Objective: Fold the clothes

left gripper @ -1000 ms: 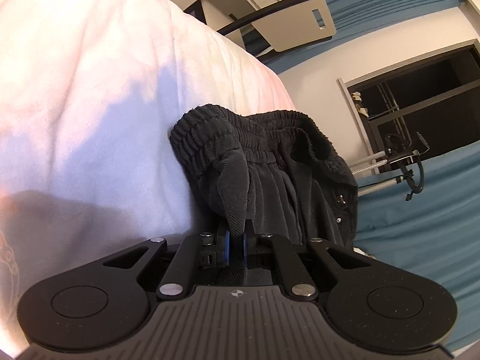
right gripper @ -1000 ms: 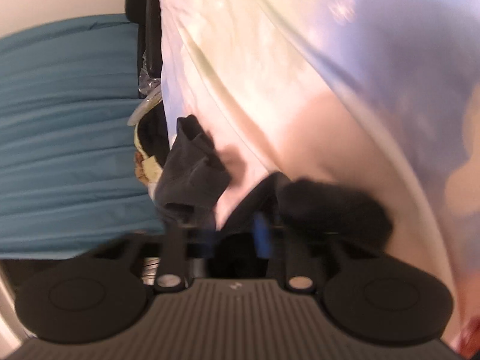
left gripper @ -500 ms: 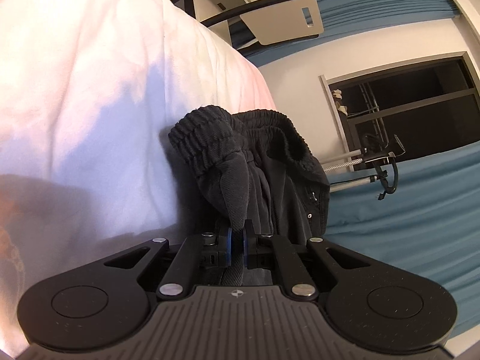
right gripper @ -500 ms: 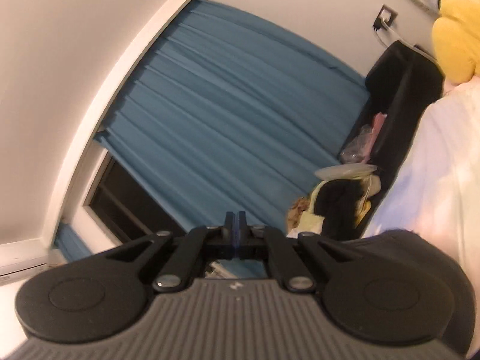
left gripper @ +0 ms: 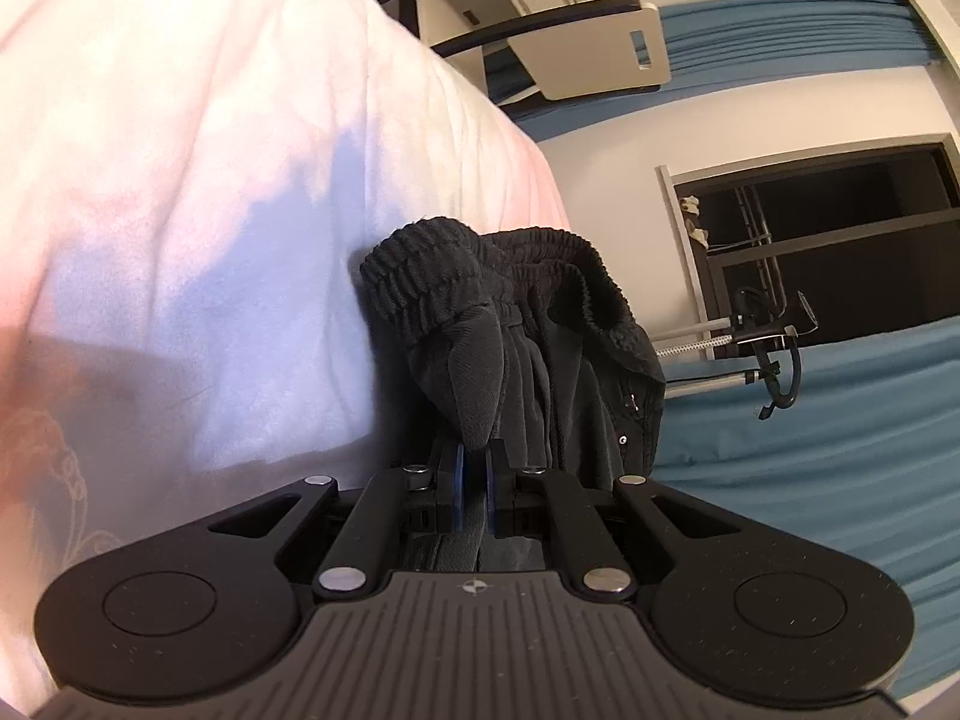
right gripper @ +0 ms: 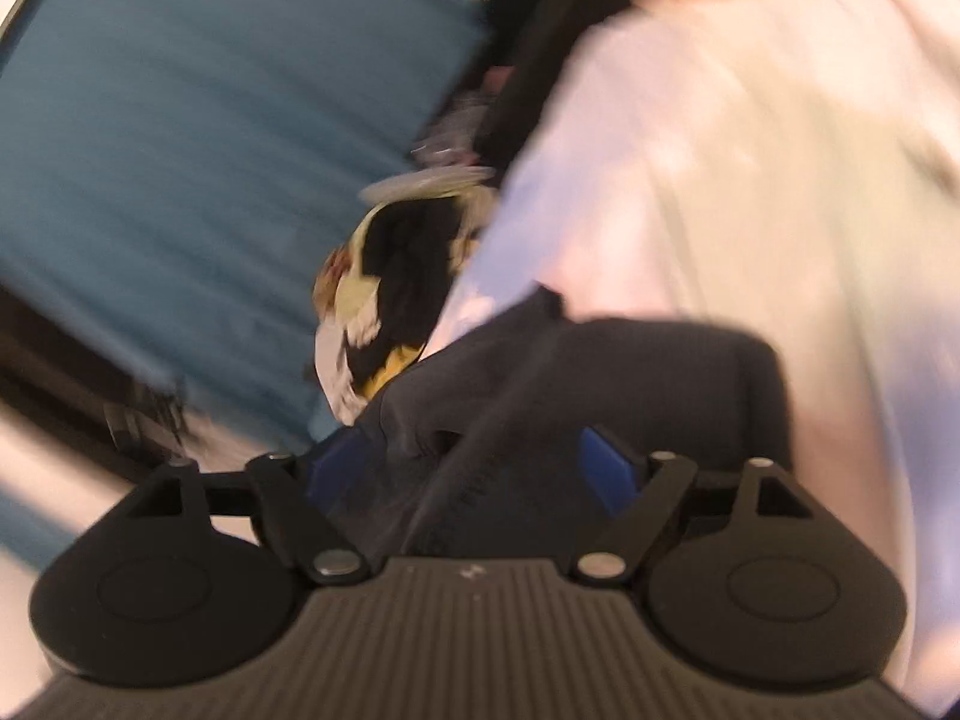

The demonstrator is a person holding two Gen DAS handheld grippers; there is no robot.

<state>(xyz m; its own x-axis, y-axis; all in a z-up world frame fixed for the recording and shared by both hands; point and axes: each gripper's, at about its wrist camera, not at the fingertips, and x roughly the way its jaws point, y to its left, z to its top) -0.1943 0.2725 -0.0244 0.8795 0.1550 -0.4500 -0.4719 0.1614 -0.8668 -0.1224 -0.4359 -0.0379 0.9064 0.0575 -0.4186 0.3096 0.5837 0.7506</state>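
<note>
The left gripper has its jaws drawn narrow, pinching a fold of the black ribbed-waistband garment between the blue pads. From that pinch the garment bunches just ahead, its gathered elastic waistband uppermost and its folds hanging at the right edge of the white quilted bed cover, against which its left side rests. Far behind it stand a pale wall, a dark window opening, teal pleated curtains and a beige chair back.

The right wrist view is blurred by motion. The right gripper has just been opening its jaws, which now stand wide, the blue pads far apart. Dark cloth lies between and just beyond them, but neither pad presses on it. To the right spreads the white bed cover; to the left hangs a teal curtain, with a blurred heap of yellow, white and black items between them.
</note>
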